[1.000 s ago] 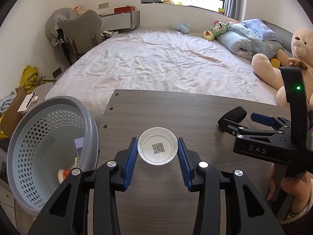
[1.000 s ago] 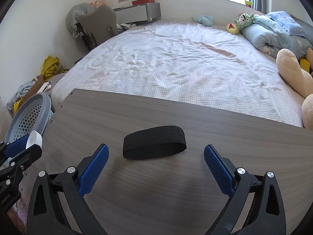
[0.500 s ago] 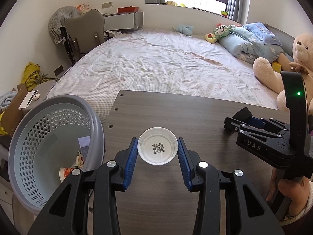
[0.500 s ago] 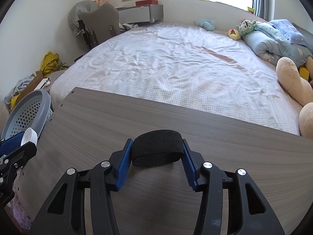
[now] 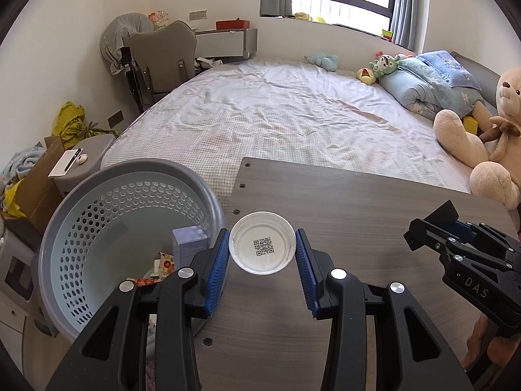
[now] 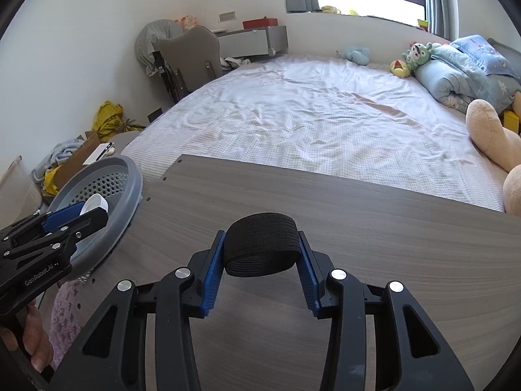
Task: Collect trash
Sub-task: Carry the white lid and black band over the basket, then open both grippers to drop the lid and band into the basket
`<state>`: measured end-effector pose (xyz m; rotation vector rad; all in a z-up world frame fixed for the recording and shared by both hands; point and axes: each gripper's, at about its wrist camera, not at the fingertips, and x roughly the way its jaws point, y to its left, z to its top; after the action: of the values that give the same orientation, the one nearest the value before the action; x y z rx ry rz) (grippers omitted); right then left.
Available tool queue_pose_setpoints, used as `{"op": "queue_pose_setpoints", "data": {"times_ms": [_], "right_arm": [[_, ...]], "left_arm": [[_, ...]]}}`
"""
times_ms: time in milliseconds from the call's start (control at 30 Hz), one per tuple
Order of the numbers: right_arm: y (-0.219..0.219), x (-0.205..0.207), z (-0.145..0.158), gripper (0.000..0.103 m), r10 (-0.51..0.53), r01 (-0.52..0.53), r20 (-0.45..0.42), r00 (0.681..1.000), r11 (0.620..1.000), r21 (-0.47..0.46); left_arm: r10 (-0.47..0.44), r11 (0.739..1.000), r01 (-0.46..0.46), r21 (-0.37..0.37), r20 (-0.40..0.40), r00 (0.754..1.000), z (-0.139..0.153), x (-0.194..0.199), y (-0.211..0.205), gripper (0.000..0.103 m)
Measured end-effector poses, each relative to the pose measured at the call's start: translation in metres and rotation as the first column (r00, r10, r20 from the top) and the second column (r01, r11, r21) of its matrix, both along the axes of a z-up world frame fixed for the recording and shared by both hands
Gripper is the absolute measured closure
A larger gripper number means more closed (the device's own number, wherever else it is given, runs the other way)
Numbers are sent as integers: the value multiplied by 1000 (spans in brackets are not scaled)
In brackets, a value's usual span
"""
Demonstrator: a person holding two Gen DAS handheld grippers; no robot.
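Left wrist view: left gripper [image 5: 263, 251] squeezes the white cup [image 5: 262, 247] at the desk's [image 5: 358, 202] left edge, beside the gray basket [image 5: 52, 238].
Right gripper [image 6: 261, 250]: clamps the black band [image 6: 262, 248], mid-desk.

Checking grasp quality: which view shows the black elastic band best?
The right wrist view: the black elastic band fills the centre, bowed upward between the right gripper's blue fingers. The left wrist view shows only a dark sliver at that gripper's tips.
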<state>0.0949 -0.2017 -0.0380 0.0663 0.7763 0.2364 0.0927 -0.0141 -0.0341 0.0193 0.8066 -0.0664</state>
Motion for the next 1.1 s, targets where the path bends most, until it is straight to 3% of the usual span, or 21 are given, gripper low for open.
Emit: {"op": "queue_pose_setpoints", "data": {"times_ms": [300,600,1100], "right_arm": [[66,-3,19,61,117,-119,26,993,991,66],[133,11,28,61,232,-233,17,973,970,68],[213,33,12,60,330,-329,-64,942,944,18]], "left_arm": [[105,994,-105,14,9,994,4,2,66,64],[203,979,-203,37,-10,979,-2,5,132,64],[267,964,-267,8,-41,963,-14,11,193,64]]}}
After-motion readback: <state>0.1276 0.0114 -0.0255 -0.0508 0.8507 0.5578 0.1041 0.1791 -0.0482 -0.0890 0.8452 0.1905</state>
